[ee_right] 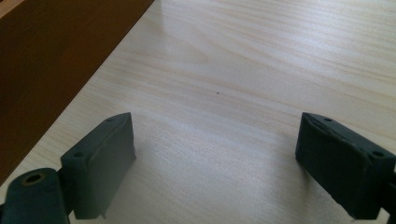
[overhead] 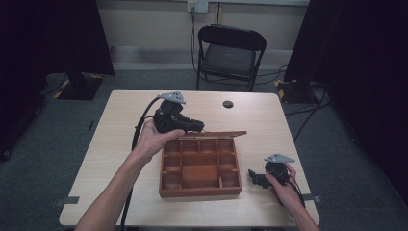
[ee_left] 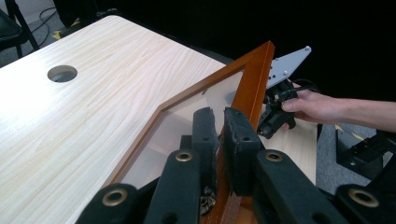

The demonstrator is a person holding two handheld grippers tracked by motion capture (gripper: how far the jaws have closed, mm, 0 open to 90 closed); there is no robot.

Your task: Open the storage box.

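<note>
Wood box: one reddish-brown compartmented box (overhead: 199, 167) sits near the middle of the pale counter (overhead: 120, 144), its glass-paned lid (ee_left: 252, 88) raised along the far edge.
Left claw: the left claw (ee_left: 219, 140) is clamped on the lid's wooden frame, one pad on each face, at the box's far left corner.
Right claw: the right claw (ee_right: 215, 163) rests low over bare counter with its pads wide apart, gripping nothing.
Box to right claw: the box wall (ee_right: 56, 60) stands just beside it, not touching.
Count: two claws, one box, one folding chair (overhead: 230, 55) beyond the counter, one round hole (overhead: 228, 104) in the counter.
</note>
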